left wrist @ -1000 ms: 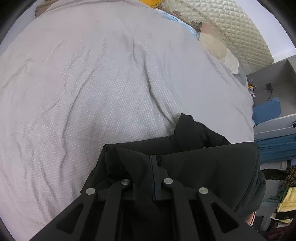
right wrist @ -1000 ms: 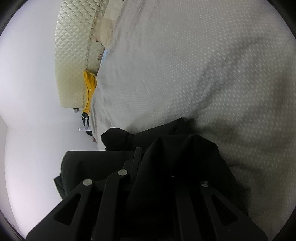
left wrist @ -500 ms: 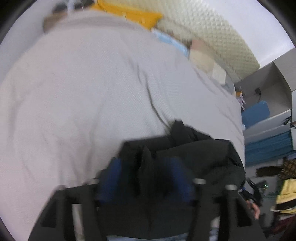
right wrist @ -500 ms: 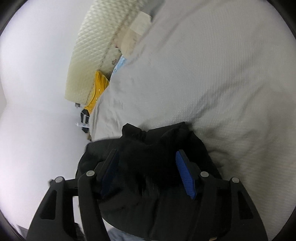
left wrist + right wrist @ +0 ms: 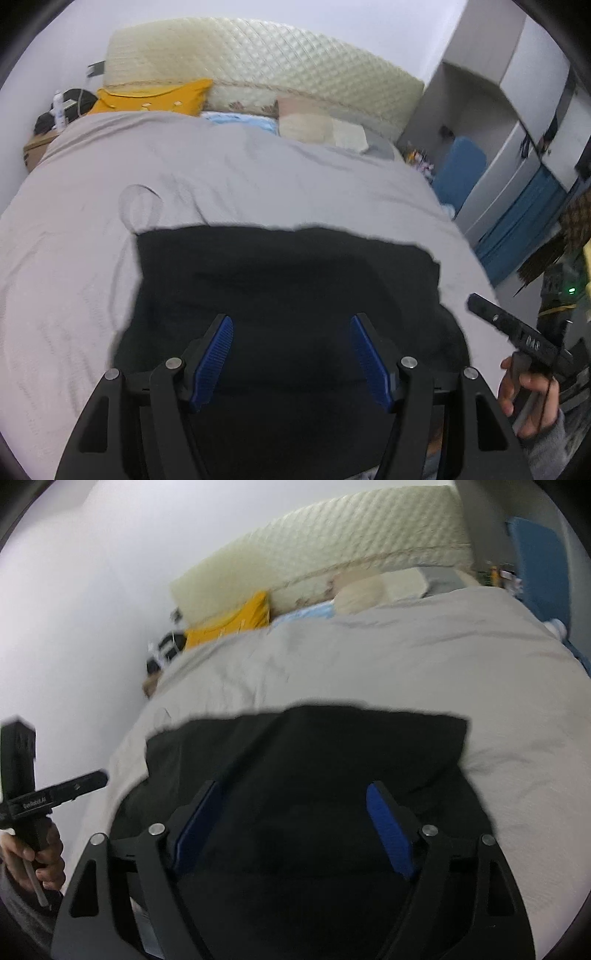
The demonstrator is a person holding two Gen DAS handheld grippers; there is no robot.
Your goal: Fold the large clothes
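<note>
A black garment (image 5: 284,284) lies folded in a flat rectangle on the grey bed cover (image 5: 221,177), near the bed's front edge. It also shows in the right wrist view (image 5: 306,760). My left gripper (image 5: 291,325) is open and empty, held above the garment's near part. My right gripper (image 5: 295,797) is open and empty too, also above the garment. The right gripper's body shows at the right edge of the left wrist view (image 5: 513,332), and the left one shows at the left edge of the right wrist view (image 5: 55,790).
A quilted cream headboard (image 5: 258,62), a yellow pillow (image 5: 155,98) and pale pillows (image 5: 317,125) are at the far end of the bed. Grey cupboards with blue items (image 5: 517,155) stand to the right. A white wall is to the left.
Both grippers were shut on the black garment, then opened and let it go. They pulled back and up, and the garment now lies flat on the bed.
</note>
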